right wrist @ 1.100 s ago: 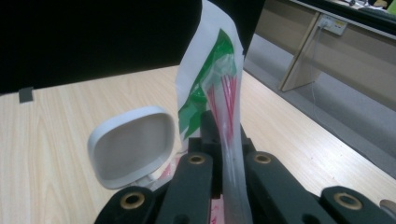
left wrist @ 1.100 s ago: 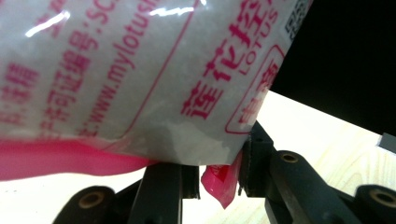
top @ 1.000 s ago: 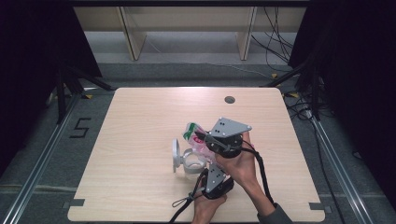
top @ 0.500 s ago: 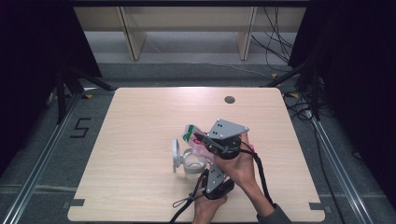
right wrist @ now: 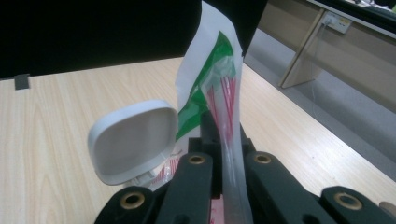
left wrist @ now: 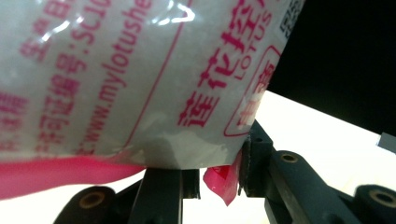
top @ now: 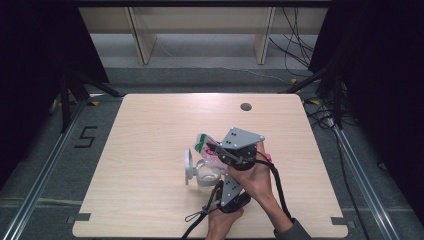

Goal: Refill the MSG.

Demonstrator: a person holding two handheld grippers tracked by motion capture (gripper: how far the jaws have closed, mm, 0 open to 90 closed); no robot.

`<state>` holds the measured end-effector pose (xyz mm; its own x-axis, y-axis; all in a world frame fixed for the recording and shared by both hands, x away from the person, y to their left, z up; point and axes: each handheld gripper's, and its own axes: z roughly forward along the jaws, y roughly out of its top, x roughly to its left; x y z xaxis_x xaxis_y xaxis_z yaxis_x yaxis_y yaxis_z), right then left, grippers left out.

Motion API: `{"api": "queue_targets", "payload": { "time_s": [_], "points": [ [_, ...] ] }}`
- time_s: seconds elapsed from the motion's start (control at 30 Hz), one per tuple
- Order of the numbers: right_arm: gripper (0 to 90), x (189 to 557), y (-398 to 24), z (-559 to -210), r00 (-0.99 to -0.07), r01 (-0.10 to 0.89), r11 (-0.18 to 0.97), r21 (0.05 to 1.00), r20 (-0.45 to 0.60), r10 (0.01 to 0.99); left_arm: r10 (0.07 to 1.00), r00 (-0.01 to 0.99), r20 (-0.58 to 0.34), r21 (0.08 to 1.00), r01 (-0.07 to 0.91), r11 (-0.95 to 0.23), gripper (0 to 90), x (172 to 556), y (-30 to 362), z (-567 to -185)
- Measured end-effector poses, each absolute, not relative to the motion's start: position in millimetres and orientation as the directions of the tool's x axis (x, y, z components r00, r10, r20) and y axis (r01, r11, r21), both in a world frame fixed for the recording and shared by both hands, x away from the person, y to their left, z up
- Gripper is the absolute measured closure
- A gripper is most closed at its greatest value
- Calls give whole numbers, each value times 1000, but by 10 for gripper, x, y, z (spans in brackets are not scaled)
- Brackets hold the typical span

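A white plastic bag (top: pixel 204 143) with red print, a pink bottom seam and a green top hangs over a white container (top: pixel 202 176) whose lid (top: pixel 188 165) stands open. My right gripper (top: pixel 214 149), under its grey plate, is shut on the bag's upper part. In the right gripper view the bag (right wrist: pixel 212 70) rises from between the closed jaws of the right gripper (right wrist: pixel 226 144), with the lid (right wrist: pixel 134 140) to their left. My left gripper (top: pixel 222 175) comes from below. In the left gripper view the bag (left wrist: pixel 140 79) looms close, and the left gripper (left wrist: pixel 217 179) pinches its pink bottom corner.
The pale wooden table (top: pixel 150 125) has a round cable hole (top: pixel 245 106) near its far edge. The person's two hands (top: pixel 255 180) are crossed close together near the front edge. Shelf legs and cables stand on the floor beyond the table.
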<state>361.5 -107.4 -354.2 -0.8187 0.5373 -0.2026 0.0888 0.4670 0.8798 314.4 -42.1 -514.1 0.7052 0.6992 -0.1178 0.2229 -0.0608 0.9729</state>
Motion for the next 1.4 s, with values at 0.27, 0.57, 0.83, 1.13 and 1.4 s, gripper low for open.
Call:
{"api": "queue_targets", "payload": {
  "time_s": [0.27, 0.57, 0.83, 1.13, 1.4],
  "points": [
    [900, 3623, -1052, -3564, -816, 99, 478, 873, -204, 541, 692, 711, -127, 973, 226, -54, 728, 3155, -433, -5148],
    [900, 3613, -1051, -3538, -818, 87, 472, 877, -208, 536, 698, 707, -115, 976, 211, -53, 728, 3136, -432, -5146],
    [900, 3604, -1050, -3538, -818, 85, 470, 879, -208, 537, 698, 708, -112, 977, 207, -53, 728, 3125, -436, -5139],
    [900, 3616, -1011, -3559, -815, 75, 488, 870, -229, 533, 700, 704, -118, 976, 213, -49, 727, 3133, -443, -5153],
    [900, 3628, -1000, -3584, -814, 83, 490, 868, -225, 536, 697, 708, -118, 978, 206, -44, 727, 3124, -446, -5163]
  ]
}}
